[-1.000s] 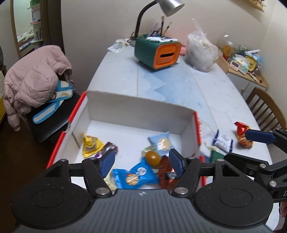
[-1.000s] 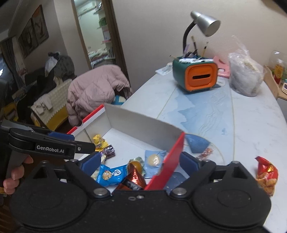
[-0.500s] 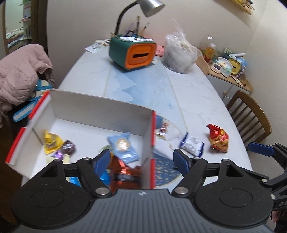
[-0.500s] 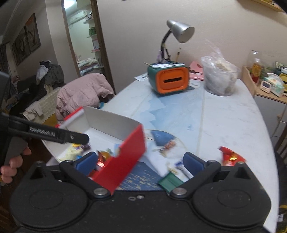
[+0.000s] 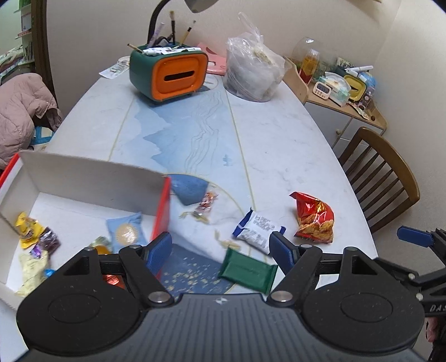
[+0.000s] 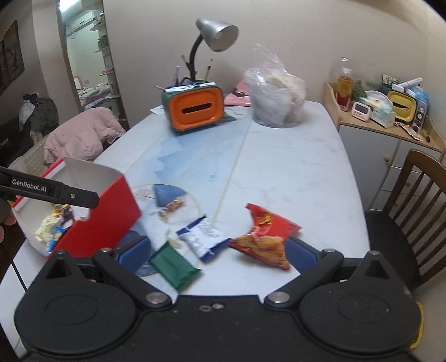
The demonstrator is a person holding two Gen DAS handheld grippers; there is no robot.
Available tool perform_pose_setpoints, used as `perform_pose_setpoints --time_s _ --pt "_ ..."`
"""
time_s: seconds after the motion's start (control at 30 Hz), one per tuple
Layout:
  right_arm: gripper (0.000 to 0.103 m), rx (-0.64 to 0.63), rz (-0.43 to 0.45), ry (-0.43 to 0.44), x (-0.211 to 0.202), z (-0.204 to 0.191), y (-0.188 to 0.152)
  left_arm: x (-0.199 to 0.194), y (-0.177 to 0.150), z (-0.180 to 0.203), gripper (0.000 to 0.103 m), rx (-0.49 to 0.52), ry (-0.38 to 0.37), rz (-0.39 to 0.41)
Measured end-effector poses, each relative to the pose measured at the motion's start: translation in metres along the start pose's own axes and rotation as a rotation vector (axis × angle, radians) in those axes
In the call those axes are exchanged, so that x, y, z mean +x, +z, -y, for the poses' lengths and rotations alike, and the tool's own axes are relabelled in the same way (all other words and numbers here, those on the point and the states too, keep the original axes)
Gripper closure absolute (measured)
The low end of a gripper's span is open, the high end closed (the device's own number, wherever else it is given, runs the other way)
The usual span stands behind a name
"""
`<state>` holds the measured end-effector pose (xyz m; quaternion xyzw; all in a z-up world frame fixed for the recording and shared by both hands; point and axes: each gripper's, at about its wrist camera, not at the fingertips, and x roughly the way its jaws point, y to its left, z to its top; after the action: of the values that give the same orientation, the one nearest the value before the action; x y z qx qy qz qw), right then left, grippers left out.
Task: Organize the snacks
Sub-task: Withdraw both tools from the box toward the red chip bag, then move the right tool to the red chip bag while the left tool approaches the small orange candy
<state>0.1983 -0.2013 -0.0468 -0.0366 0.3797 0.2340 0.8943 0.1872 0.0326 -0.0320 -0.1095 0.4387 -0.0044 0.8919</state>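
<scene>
left gripper (image 5: 221,249): spread, empty, above flat green foil packet (image 5: 246,270) on marble table (image 5: 278,144)
right gripper (image 6: 217,250): spread wide, empty, over red crinkled chip bag (image 6: 264,239)
red-and-white cardboard box (image 6: 103,211): left of both

The red-and-white box (image 5: 83,178) is cut off by the left wrist view's left edge. An orange-red wrapper (image 5: 113,279) inside it hides behind that gripper's fingers (image 5: 159,250). The lamp's shade (image 5: 200,4) leaves the top edge.
</scene>
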Motion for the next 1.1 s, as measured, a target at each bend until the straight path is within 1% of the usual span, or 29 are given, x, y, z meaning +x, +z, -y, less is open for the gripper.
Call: perform_pose_setpoints --time_s 0.1,0.23,0.47,0.6,0.67,0.73,0.8,0.9,1.0,1.03,1.1 --pt "0.0 -0.021 -0.015 0.012 0.006 0.013 0.001 0.015 0.008 0.012 0.026 -0.004 0.009 -0.013" --pt "0.001 -0.066 -0.035 0.018 0.017 0.025 0.004 0.042 0.02 0.017 0.026 -0.04 0.042 -0.042" --pt "0.001 -0.024 -0.07 0.018 0.049 0.053 0.014 0.09 0.038 0.017 0.027 -0.082 0.106 -0.09" --pt "0.003 -0.013 -0.095 0.031 0.07 0.061 0.019 0.114 0.046 0.016 0.027 -0.076 0.144 -0.103" --pt "0.003 -0.049 -0.104 0.056 0.078 0.056 0.022 0.127 0.049 0.015 0.027 -0.063 0.155 -0.12" --pt "0.003 -0.113 -0.109 0.076 0.087 0.046 0.025 0.139 0.051 0.013 0.027 -0.062 0.162 -0.134" --pt "0.004 -0.164 -0.118 0.095 0.096 0.038 0.028 0.145 0.053 0.017 0.028 -0.025 0.179 -0.119" --pt "0.006 -0.223 -0.131 0.125 0.109 0.029 0.033 0.154 0.056 0.025 0.028 0.029 0.198 -0.115" --pt "0.006 -0.322 -0.137 0.164 0.123 0.011 0.035 0.16 0.057 0.031 0.028 0.071 0.221 -0.105" --pt "0.007 -0.359 -0.142 0.173 0.128 0.005 0.034 0.161 0.057 0.033 0.028 0.077 0.222 -0.102" --pt "0.009 -0.413 -0.147 0.176 0.136 -0.005 0.032 0.159 0.053 0.039 0.03 0.103 0.194 -0.093"
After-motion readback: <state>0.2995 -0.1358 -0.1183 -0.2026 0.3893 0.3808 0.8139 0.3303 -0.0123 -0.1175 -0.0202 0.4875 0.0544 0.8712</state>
